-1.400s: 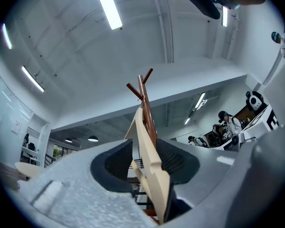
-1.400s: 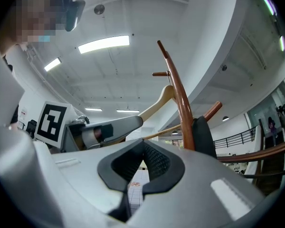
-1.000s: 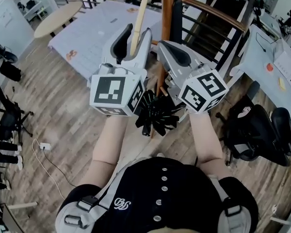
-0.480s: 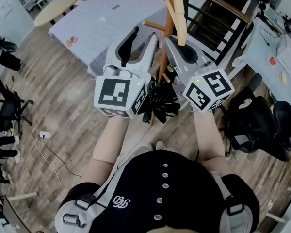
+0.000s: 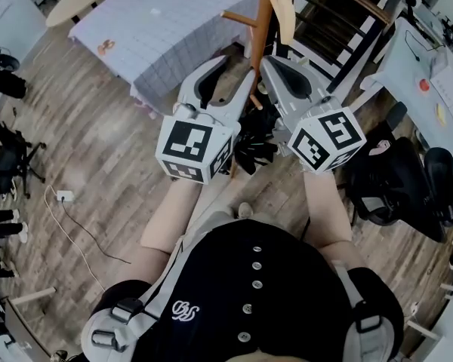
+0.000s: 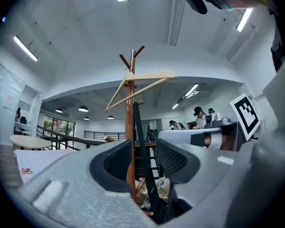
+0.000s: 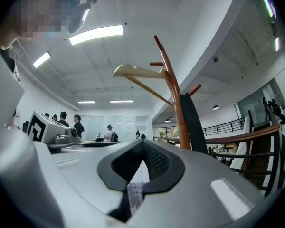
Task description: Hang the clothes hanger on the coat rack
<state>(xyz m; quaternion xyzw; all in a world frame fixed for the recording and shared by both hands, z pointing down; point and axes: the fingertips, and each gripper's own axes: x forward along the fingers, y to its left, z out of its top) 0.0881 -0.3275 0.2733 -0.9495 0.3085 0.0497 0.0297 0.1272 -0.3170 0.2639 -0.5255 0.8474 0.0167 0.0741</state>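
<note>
Coat rack (image 6: 129, 108) of glossy reddish-brown wood, clothes hanger (image 6: 156, 73) of pale matt wood, floor (image 5: 98, 134) of grey-brown wood planks.

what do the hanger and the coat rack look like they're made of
The hanger looks like pale, unstained wood with a matte finish. Its light cream tone and thick shaped shoulder bar suggest this, though painted plastic can't be ruled out. The coat rack seems to be wood stained reddish brown with a slight sheen, with a round pole and angled pegs in the same colour.
</note>
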